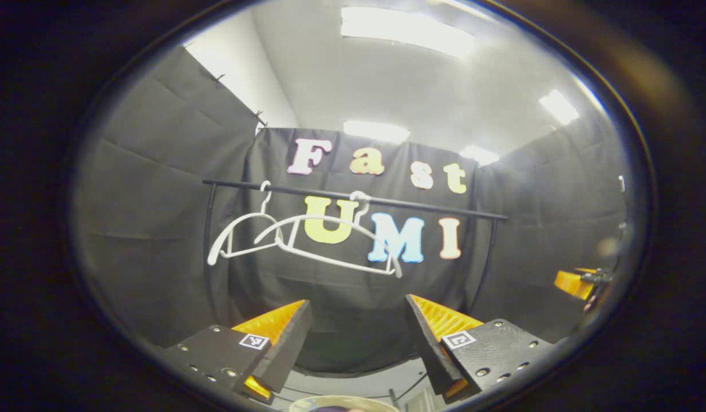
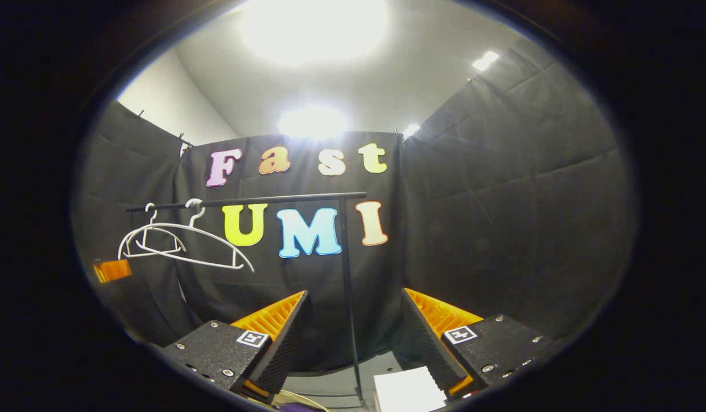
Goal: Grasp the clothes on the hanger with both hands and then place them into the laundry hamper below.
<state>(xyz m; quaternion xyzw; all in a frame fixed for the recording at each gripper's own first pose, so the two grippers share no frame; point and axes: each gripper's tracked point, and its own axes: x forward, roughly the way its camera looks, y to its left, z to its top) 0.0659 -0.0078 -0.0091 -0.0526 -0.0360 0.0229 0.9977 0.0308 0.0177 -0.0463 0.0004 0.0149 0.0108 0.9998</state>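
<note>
Two white hangers (image 1: 298, 237) hang bare on a black rail (image 1: 421, 207) straight ahead in the left gripper view. My left gripper (image 1: 357, 301) stands open below them, with nothing between its fingers. In the right gripper view the same hangers (image 2: 181, 243) sit at the left end of the rail (image 2: 261, 200). My right gripper (image 2: 355, 293) is open too and holds nothing. A pale rounded hamper rim (image 1: 341, 402) peeks in at the bottom edge, with a bit of purple cloth (image 2: 298, 407) inside it. Part of my right gripper (image 1: 576, 283) shows at the far right.
The rail's right upright post (image 2: 348, 297) runs down between my right gripper's fingers. A white flat object (image 2: 407, 390) lies on the floor beside the post. Black cloth walls close the booth on three sides. A piece of my left gripper (image 2: 112, 270) shows at the left.
</note>
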